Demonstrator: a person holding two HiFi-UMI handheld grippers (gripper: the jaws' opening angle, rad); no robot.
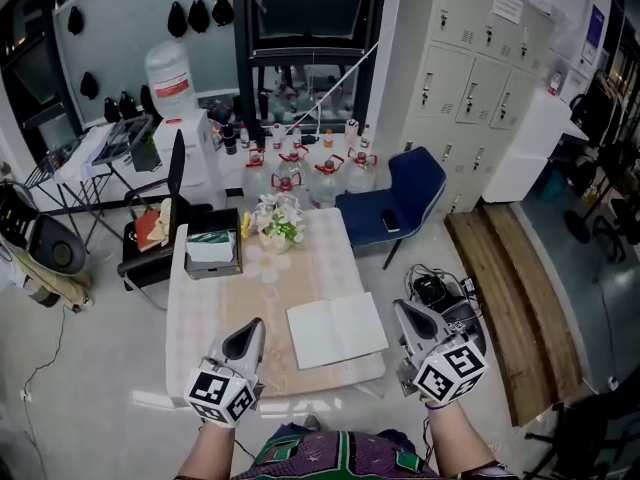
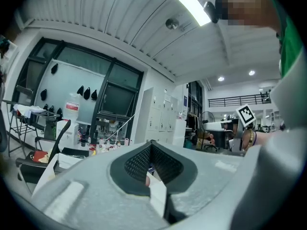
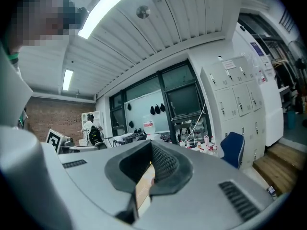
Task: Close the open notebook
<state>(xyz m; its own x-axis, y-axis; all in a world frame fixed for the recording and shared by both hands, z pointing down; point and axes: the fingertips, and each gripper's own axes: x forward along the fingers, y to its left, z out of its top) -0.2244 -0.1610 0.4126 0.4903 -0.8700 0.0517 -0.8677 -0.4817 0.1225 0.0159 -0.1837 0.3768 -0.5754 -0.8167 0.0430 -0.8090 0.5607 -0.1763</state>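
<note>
The open notebook (image 1: 337, 330) lies flat with blank white pages at the near right corner of the low table (image 1: 300, 268). My left gripper (image 1: 256, 325) hovers over the table's near edge, just left of the notebook, its jaws together and empty. My right gripper (image 1: 400, 307) hangs beside the table's right edge, close to the notebook's right side, also shut with nothing held. In the left gripper view the left gripper (image 2: 151, 143) has its tips meeting; in the right gripper view the right gripper (image 3: 151, 143) looks the same. Neither touches the notebook.
A tissue box (image 1: 212, 251) and a flower pot (image 1: 277, 223) stand at the table's far end. A blue chair (image 1: 400, 193) sits behind it to the right, water bottles (image 1: 300, 168) behind. Cables and a black device (image 1: 440, 293) lie on the floor at right.
</note>
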